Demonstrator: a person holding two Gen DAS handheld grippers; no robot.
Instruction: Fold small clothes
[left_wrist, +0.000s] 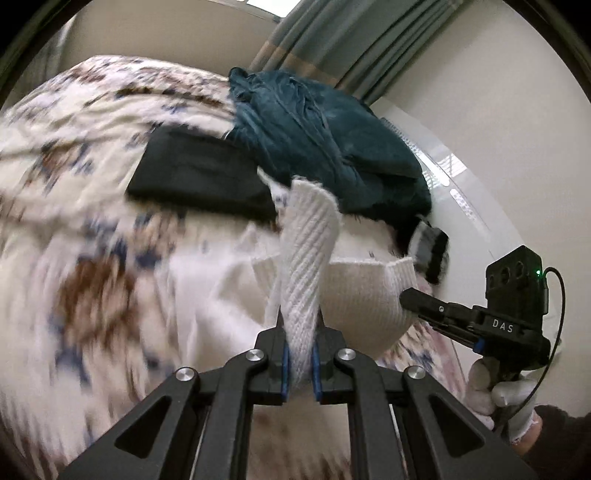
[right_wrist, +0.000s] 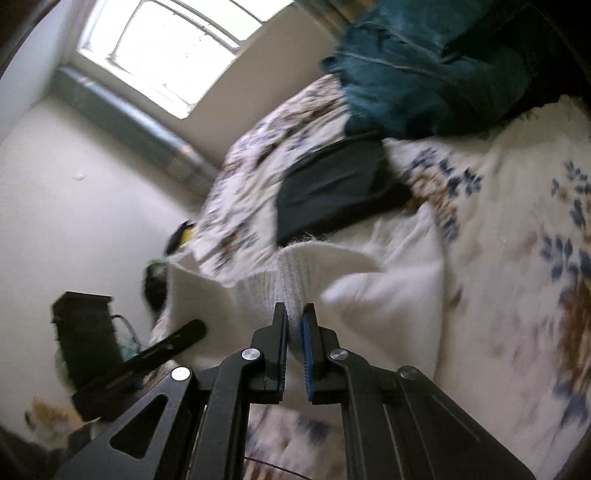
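A white ribbed knit garment (left_wrist: 354, 291) is held up over the floral bed cover (left_wrist: 74, 184). My left gripper (left_wrist: 300, 332) is shut on a ribbed edge of it that stands up between the fingers. My right gripper (right_wrist: 294, 314) is shut on another ribbed edge of the same garment (right_wrist: 388, 280). The right gripper also shows in the left wrist view (left_wrist: 410, 297), pinching the garment's right side. The left gripper shows in the right wrist view (right_wrist: 195, 328) at the lower left. The garment's lower part is blurred.
A folded black garment (left_wrist: 199, 173) lies on the bed behind the white one; it also shows in the right wrist view (right_wrist: 332, 188). A teal heap of clothes (left_wrist: 325, 140) sits behind it. A wall and curtain (left_wrist: 332, 40) stand beyond the bed.
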